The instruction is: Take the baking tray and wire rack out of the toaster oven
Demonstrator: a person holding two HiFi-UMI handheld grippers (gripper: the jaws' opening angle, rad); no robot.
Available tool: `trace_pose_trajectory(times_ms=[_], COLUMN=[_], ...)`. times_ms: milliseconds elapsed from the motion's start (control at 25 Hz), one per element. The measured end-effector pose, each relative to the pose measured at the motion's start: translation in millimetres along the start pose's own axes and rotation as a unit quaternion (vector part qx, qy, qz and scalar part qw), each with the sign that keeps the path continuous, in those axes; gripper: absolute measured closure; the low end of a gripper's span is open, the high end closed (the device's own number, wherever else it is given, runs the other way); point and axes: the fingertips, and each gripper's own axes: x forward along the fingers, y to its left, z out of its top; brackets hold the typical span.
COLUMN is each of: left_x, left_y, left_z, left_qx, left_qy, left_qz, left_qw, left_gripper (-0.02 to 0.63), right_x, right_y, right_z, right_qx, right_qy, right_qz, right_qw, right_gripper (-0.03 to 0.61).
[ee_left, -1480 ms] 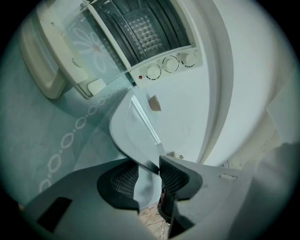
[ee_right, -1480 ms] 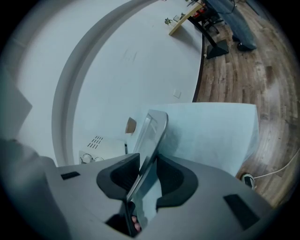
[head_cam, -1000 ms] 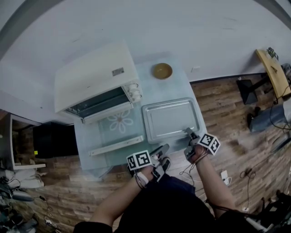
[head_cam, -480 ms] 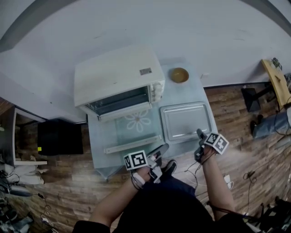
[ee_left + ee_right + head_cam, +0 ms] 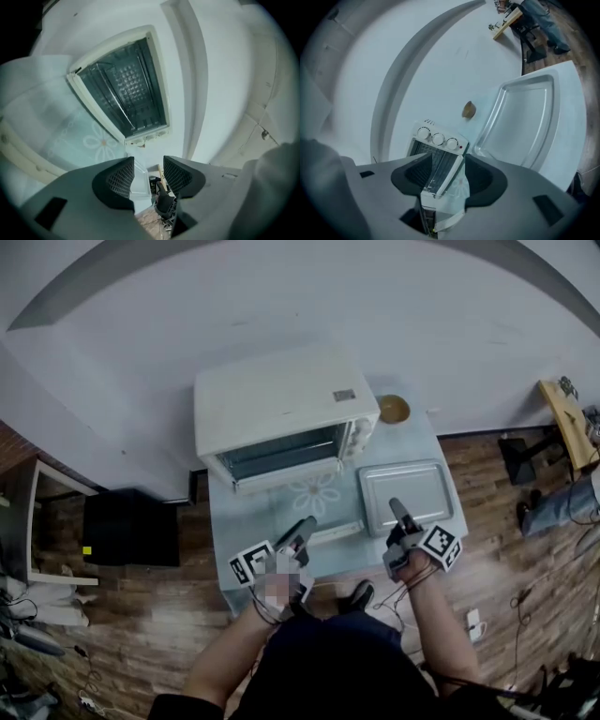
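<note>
Head view: the baking tray [image 5: 417, 491] lies on the tabletop [image 5: 230, 540], right of the open toaster oven [image 5: 281, 404]. The left gripper [image 5: 302, 529] and right gripper [image 5: 397, 512] have come in from the near edge. Left gripper view: jaws apart, empty, facing the wire rack [image 5: 125, 86] inside, probably light and stiff; pinch its front bar. Right gripper view: jaws apart, empty, just been narrowing.

I lifted the right tool [image 5: 397, 507] from the tray [image 5: 417, 488] edge, its empty jaws just closing slightly; the left tool [image 5: 304, 524] swung toward the oven door [image 5: 314, 498].
</note>
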Motion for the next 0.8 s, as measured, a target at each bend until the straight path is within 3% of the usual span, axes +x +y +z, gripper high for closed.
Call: trace_pose_trajectory(times_ms=[160, 320, 480, 640, 800], left_x=[-27.7, -52.8, -72.4, -80.8, -78.7], left_y=[-1.0, -1.6, -6.6, 0.3, 16.0], left_z=[34.0, 53.9, 69.9, 85.7, 95.9], left_qx=[0.045, 0.055, 0.07, 0.062, 0.032], left_qy=[-0.019, -0.037, -0.055, -0.071, -0.083], left_qz=[0.0, -0.01, -0.015, -0.016, -0.012], left_qw=[0.9988, 0.9978, 0.9959, 0.9954, 0.996], left_gripper=[0.431, 0.436, 0.439, 0.44, 0.442], right_x=[6.0, 6.9, 12.9, 17.3, 30.1], right_y=[43.0, 79.7, 137.2, 116.4, 116.0], right_z=[-28.7, -54.3, -75.8, -88.7, -97.6], right_qx=[-0.038, -0.069, -0.118, -0.07, -0.065], right_qy=[-0.004, -0.006, 0.003, 0.007, 0.01], right_qz=[0.026, 0.04, 0.146, 0.056, 0.049], right_qw=[0.999, 0.997, 0.982, 0.996, 0.997], right_gripper=[0.369, 0.379, 0.387, 0.394, 0.399])
